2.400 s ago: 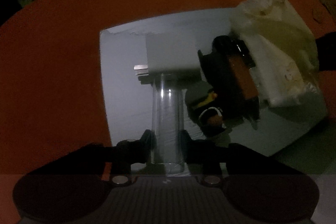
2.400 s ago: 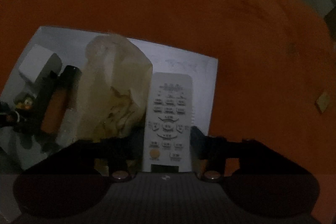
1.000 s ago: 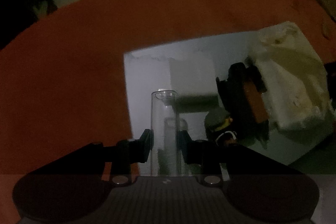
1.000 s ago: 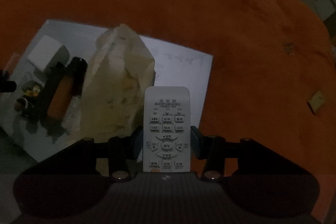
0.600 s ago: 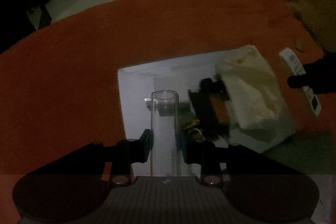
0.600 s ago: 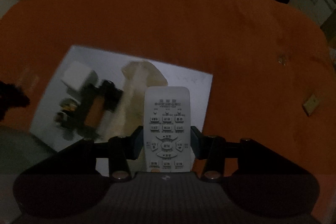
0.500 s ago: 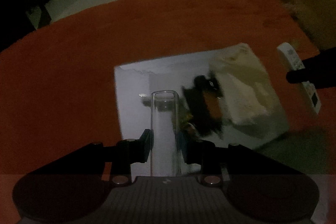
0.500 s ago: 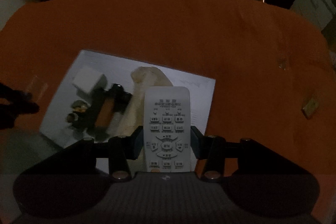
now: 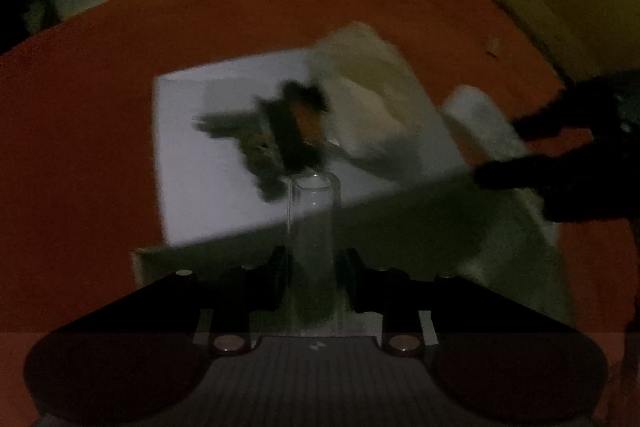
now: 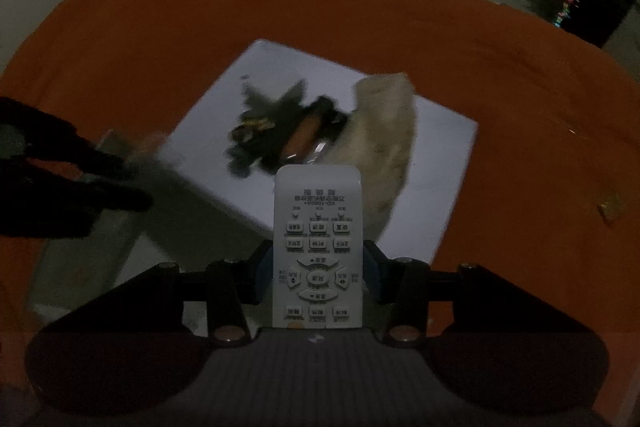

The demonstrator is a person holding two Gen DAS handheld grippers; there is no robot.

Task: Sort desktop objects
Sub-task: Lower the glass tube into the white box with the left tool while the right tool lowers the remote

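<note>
Taking the white sheet [image 9: 208, 163] on the orange surface [image 9: 80, 131] as the landmark: at the sheet's near edge, the left tongs [image 9: 313, 273] are clamped on one clear tube [image 9: 314, 223], gripped low on its sides so its open end points away from the camera, clear of the clutter. This looks like a carry off the sheet toward wherever such things are sorted. On the middle of the sheet lies one dark, blurred cluster [image 9: 280, 131] with an orange part; how many pieces make it up I cannot tell. Just right of that cluster, also on the sheet, sits one pale crumpled bag [image 9: 372, 99]. Beyond the sheet's right edge in the left view, the right tongs [image 10: 318, 277] are clamped on one white remote [image 10: 318, 227], held by its long sides near the middle, buttons up, above the sheet's near corner. Both task things are lifted, probably so each hand clears its own item at once. Further right of the sheet, one small scrap [image 10: 610, 206] lies on the orange surface.
</note>
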